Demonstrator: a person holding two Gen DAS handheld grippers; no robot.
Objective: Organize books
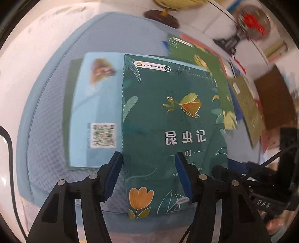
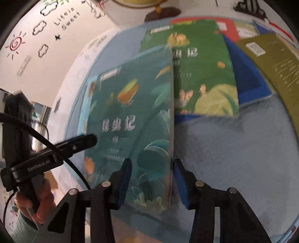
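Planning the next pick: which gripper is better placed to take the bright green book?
Probably the right gripper: the bright green book lies just beyond it, right of the dark teal book. The left gripper sits over the teal book's opposite side.

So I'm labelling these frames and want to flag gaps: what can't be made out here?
- Light blue book, left wrist view: right part hidden under the teal book; cover picture blurred.
- Teal book's small print, right wrist view: motion blur.
- Red book, right wrist view: mostly covered by the green book.
- Globe, left wrist view: cut off by the top edge.
- Whether the right fingers touch the teal book: unclear.
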